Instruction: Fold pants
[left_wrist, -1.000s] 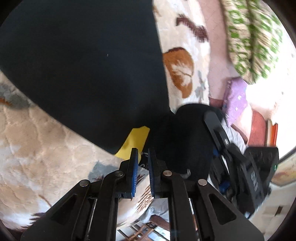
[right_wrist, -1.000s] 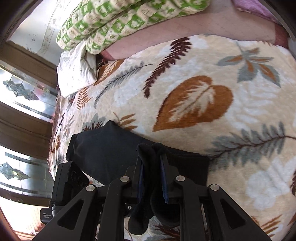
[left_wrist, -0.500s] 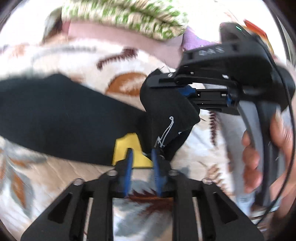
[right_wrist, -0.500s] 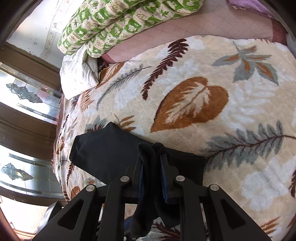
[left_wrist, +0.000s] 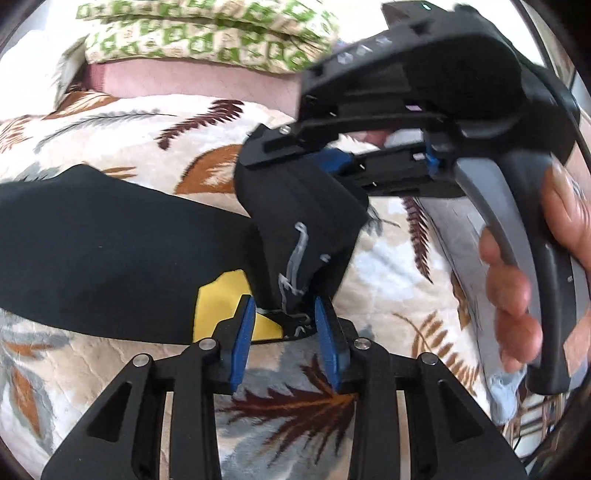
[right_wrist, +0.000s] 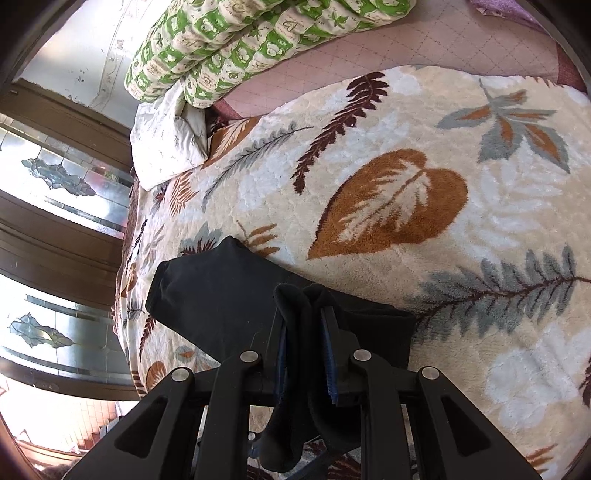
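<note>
a: left wrist view. black pants lie flat across the left half of the frame on the leaf-print blanket. a yellow label shows at their lower edge, centre.

b: left gripper?

a: released. its jaws have just been opening; blue pads stand apart, and a bunched corner of the pants with white stitching hangs down between them without being pressed.

b: what holds that corner up?

a: right gripper, entering from upper right, clenched on the bunched cloth. a hand wraps its handle at right edge.

b: right wrist view agrees?

a: yes. right gripper at lower centre, a thick fold of pants pinched between its pads, cloth drooping below. rest of the pants spreads to centre left. green-patterned quilt at top.
</note>
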